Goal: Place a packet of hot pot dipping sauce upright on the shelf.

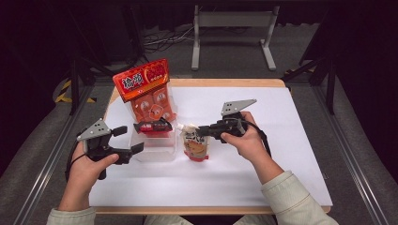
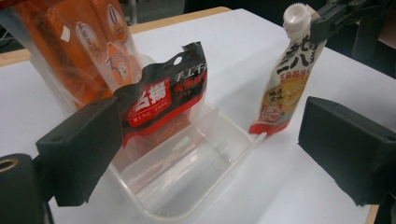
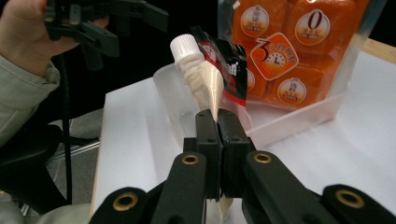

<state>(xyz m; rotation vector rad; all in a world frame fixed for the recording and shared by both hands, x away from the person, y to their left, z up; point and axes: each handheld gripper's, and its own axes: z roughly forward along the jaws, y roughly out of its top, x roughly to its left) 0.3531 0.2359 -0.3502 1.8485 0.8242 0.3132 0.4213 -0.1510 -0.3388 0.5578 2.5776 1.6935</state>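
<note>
A clear plastic container (image 1: 157, 152) (image 2: 224, 154) (image 3: 299, 116) stands left of the table's middle. Upright in it are a big orange bag (image 1: 146, 89) (image 2: 88, 42) (image 3: 289, 51) and a small black-and-red packet (image 1: 153, 126) (image 2: 163, 98) (image 3: 229, 65). My right gripper (image 1: 199, 132) (image 3: 217, 126) (image 2: 327, 18) is shut on the upper edge of a white-capped spouted pouch (image 1: 195, 145) (image 2: 285, 84) (image 3: 201, 70), which hangs upright just right of the container. Whether its bottom touches the table I cannot tell. My left gripper (image 1: 130, 139) (image 2: 210, 140) (image 3: 93, 23) stands open at the container's left side, nothing between its jaws.
A white sheet covers the wooden table (image 1: 272, 154), with free room on its right half and front. A grey metal stand (image 1: 232, 21) and cables lie on the floor behind the table. Dark frame legs flank both sides.
</note>
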